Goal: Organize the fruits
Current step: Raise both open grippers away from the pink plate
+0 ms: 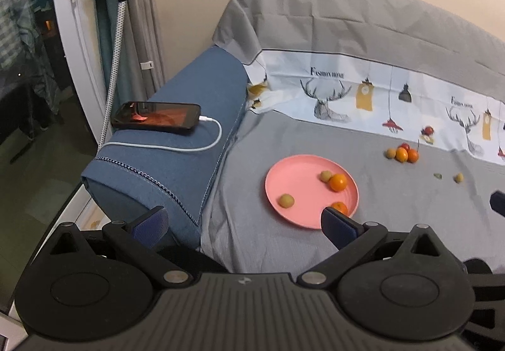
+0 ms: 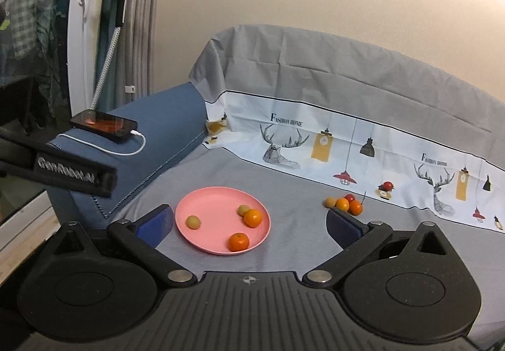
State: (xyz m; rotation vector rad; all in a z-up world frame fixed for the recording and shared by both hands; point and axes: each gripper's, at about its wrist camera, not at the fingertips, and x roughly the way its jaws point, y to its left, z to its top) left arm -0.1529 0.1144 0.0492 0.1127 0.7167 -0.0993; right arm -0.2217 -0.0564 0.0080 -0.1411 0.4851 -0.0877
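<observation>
A pink plate (image 1: 296, 180) (image 2: 211, 209) lies on the grey sofa cover. On it are two oranges (image 2: 239, 241) (image 2: 252, 217) and two small yellow-green fruits (image 2: 193, 221) (image 2: 243, 210). A cluster of loose fruits (image 1: 403, 153) (image 2: 345, 203) lies beyond the plate to the right: oranges, a tan fruit, a red one. Two small pieces (image 1: 458, 177) lie further right. My left gripper (image 1: 243, 221) is open and empty, above the plate's near-left side. My right gripper (image 2: 249, 221) is open and empty, straddling the plate from above.
A blue sofa armrest (image 1: 176, 136) (image 2: 151, 130) on the left carries a phone (image 1: 157, 115) (image 2: 104, 125) with a white cable. The printed cloth (image 2: 347, 143) lines the backrest. The left gripper body (image 2: 63, 172) shows at the right wrist view's left edge.
</observation>
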